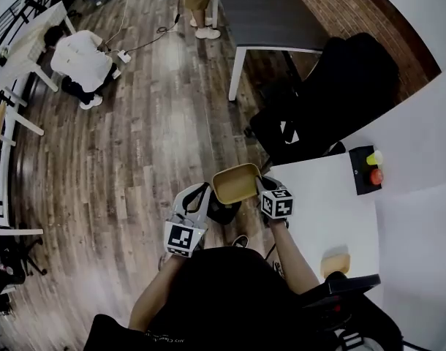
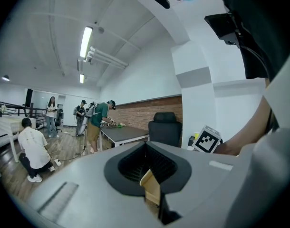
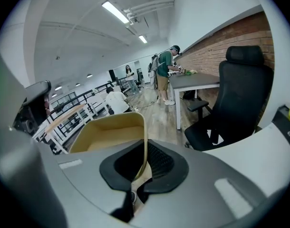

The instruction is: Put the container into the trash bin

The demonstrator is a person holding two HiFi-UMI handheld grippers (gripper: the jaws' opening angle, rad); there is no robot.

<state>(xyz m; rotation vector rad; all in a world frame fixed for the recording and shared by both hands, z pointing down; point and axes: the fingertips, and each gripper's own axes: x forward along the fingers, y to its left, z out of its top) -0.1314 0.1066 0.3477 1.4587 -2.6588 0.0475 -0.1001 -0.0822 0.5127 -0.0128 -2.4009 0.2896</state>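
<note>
Beside the white table point(image 1: 318, 196) — chair point(image 1: 340, 93) behind — left tongs point(image 2: 152, 194) and right tongs point(image 3: 138, 179) pinch the container point(image 1: 236, 183).

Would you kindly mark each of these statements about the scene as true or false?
1. The right gripper is shut on the wall of the tan rectangular paper container. True.
2. The container rests on the white table. False: it is held in the air over the wooden plank floor.
3. A black office chair stands by the table. True.
4. The black box with red and yellow buttons lies on the floor. False: it sits on the table.
</note>
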